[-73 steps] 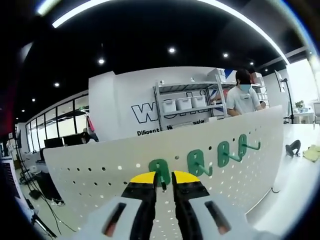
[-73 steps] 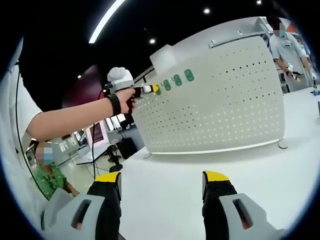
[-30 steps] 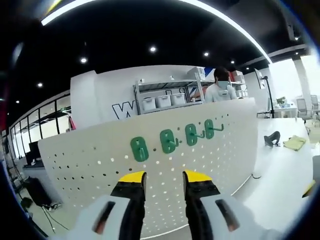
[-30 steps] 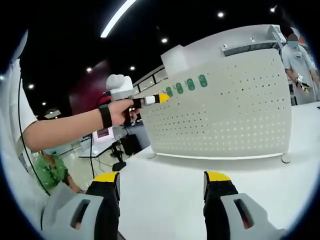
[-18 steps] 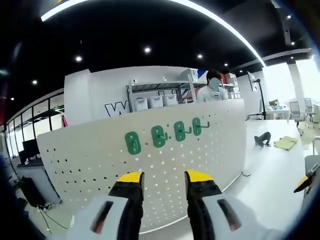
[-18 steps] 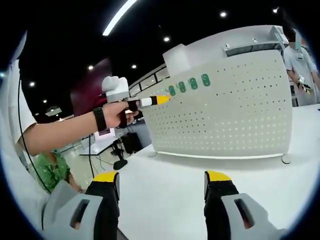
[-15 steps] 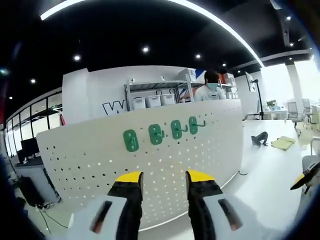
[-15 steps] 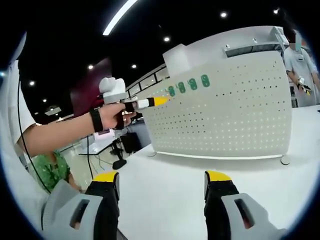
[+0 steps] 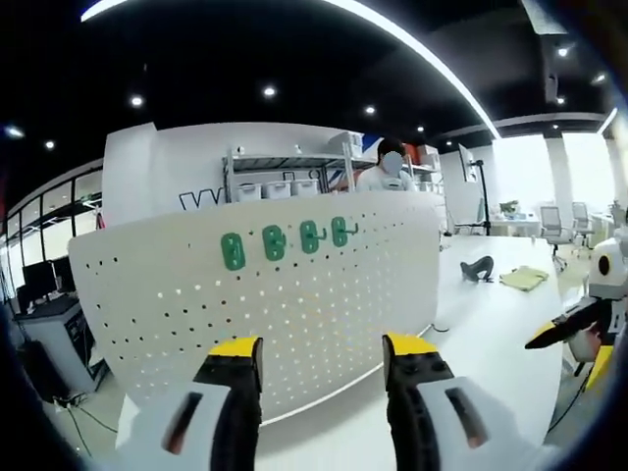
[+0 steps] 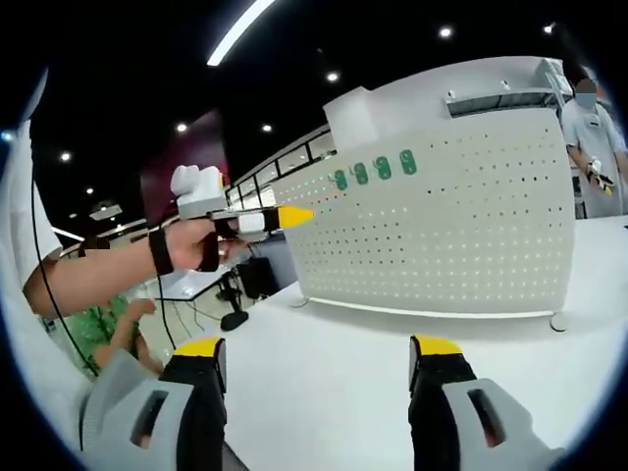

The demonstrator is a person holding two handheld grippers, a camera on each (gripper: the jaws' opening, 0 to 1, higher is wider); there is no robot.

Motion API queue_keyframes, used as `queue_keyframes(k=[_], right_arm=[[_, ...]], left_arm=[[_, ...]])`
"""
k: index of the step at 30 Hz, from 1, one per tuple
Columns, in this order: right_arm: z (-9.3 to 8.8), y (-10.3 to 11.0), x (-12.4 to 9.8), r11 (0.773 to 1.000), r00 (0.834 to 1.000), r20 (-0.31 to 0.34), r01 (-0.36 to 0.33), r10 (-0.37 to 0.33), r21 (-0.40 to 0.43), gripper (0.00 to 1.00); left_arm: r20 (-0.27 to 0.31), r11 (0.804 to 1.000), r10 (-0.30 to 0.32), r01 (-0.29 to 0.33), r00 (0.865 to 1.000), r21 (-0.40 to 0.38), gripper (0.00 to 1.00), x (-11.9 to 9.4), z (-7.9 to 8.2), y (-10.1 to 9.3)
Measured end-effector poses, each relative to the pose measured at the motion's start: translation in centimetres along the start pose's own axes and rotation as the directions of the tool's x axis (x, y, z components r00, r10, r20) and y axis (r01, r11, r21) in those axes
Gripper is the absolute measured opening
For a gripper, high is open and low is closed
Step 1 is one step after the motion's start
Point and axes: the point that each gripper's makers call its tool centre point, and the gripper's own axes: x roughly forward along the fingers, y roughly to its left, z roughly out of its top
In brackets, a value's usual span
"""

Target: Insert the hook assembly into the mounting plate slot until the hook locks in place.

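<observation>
Left gripper (image 9: 319, 353): jaws spread apart, nothing between them, touching nothing, held off from the pegboard with clear air between. In the right gripper view the same tool (image 10: 285, 216) is gripped in a hand (image 10: 191, 245) wearing a dark wrist strap, yellow tips pointing at the board's left edge but apart from it.

Right gripper (image 10: 319, 358): jaws wide apart, empty, hovering over the white table (image 10: 324, 383), well apart from the board. Its yellow tip also pokes into the left gripper view (image 9: 564, 329) at the far right.

Mounting plate (image 9: 265, 294) is a white perforated pegboard standing upright on the table, curved by the lens. Four green hooks (image 9: 285, 240) sit in a row near its top edge, left of centre; the right two show prongs sticking out to the right (the left two read as plain green tabs, prongs too small to tell). From the right gripper view the same four hooks (image 10: 373, 172) sit high on the board's left part.

Behind the board: a metal shelf rack with white bins (image 9: 285, 177), a person in a light shirt (image 9: 388, 177) standing past the top edge, and a wall with partial dark lettering. On the table to the right of the board, a dark object (image 9: 478, 270) and a yellowish cloth (image 9: 520, 280). Another person in green (image 10: 103, 339) is low on the left of the right gripper view. Nothing stands between either gripper and the board.
</observation>
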Motion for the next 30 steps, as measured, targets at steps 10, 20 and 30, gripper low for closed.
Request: queue_keyframes(k=[10, 20, 30], right_arm=[[-0.8, 0.4, -0.2, 1.0, 1.0, -0.024, -0.018, 0.018, -0.008, 0.79], [-0.4, 0.2, -0.3, 1.0, 0.999, -0.024, -0.028, 0.028, -0.01, 0.79], [-0.3, -0.1, -0.2, 1.0, 0.999, -0.025, -0.026, 0.026, -0.014, 0.79]], left_arm=[[-0.032, 0.998, -0.051, 0.051, 0.998, -0.023, 0.66, -3.3, -2.6, -2.7], [-0.033, 0.994, -0.093, 0.092, 0.995, -0.051, 0.71, -5.7, -4.1, -5.1], [-0.002, 0.993, -0.05, 0.05, 0.999, -0.104, 0.8, -9.4, -4.2, -4.7]])
